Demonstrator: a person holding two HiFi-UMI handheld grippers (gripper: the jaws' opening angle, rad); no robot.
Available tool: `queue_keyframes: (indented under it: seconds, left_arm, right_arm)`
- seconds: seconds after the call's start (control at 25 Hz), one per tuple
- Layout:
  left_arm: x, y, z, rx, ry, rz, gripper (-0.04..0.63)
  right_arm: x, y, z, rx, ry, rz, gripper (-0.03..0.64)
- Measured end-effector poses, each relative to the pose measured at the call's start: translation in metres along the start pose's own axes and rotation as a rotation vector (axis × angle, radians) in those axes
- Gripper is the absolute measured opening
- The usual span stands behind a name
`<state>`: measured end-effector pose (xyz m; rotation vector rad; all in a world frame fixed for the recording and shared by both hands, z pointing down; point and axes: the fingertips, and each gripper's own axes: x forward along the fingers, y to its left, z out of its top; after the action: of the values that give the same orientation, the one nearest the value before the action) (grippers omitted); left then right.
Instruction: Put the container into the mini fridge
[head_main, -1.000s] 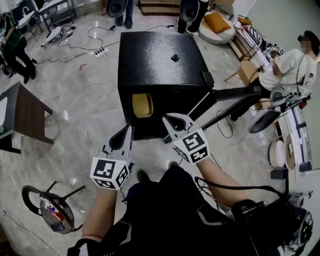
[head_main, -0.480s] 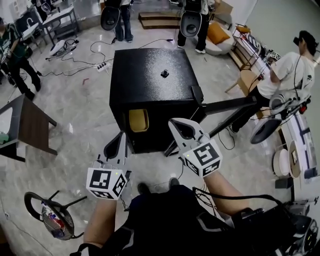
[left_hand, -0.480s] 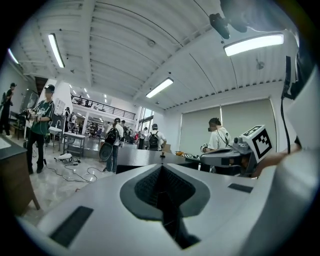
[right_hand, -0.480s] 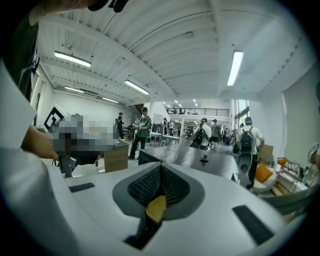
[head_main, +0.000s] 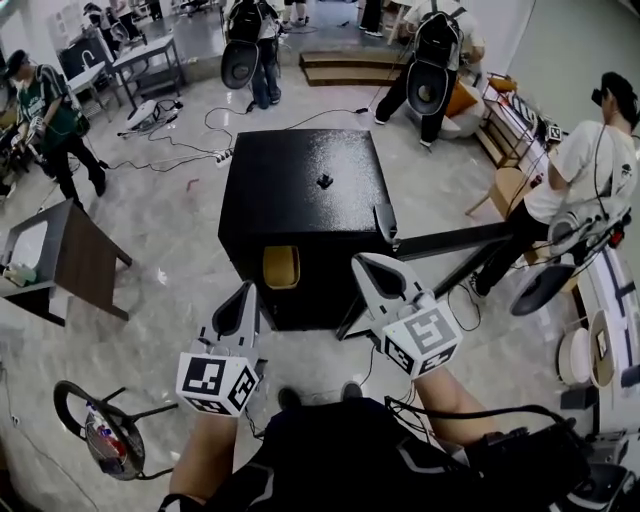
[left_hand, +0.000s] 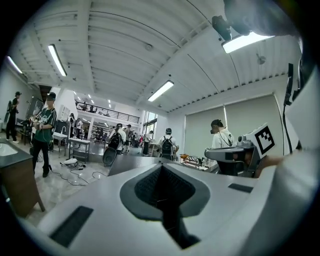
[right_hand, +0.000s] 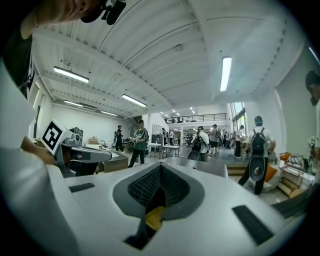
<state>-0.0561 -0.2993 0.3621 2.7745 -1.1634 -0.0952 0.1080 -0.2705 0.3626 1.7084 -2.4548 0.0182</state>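
The black mini fridge (head_main: 300, 180) stands on the floor ahead, its door (head_main: 445, 240) swung open to the right. The yellow container (head_main: 281, 267) sits inside its dark opening, at the left. My left gripper (head_main: 247, 290) is shut and empty, its tip just below and left of the opening. My right gripper (head_main: 360, 262) is shut too, at the opening's right edge, close to the door hinge. In the left gripper view the pads (left_hand: 161, 185) meet. In the right gripper view the pads (right_hand: 159, 186) also meet, and a bit of yellow shows through the low gap.
A small black object (head_main: 324, 181) lies on the fridge top. A dark table (head_main: 75, 260) stands at the left, a round stool (head_main: 105, 435) at the lower left. Cables (head_main: 180, 155) run over the floor behind. A seated person (head_main: 590, 150) is at the right; several people stand behind.
Both grippers have drawn back from the fridge opening, the right one moving right and down. The view has lifted, so more of the room behind the fridge shows.
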Motion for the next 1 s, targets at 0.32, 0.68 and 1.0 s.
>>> queue_keyframes:
  seconds: [0.32, 0.68, 1.0]
  left_arm:
    - [0.012, -0.017, 0.014, -0.003, -0.028, 0.047, 0.009]
    - [0.014, -0.021, 0.020, 0.006, -0.052, 0.072, 0.009]
    - [0.010, -0.017, 0.024, 0.019, -0.063, 0.110, 0.009]
  right_arm:
    - [-0.009, -0.017, 0.002, -0.045, 0.023, 0.020, 0.017]
    - [-0.011, -0.019, 0.004, -0.041, 0.008, 0.046, 0.017]
    - [-0.003, -0.021, 0.007, -0.044, -0.003, 0.065, 0.017]
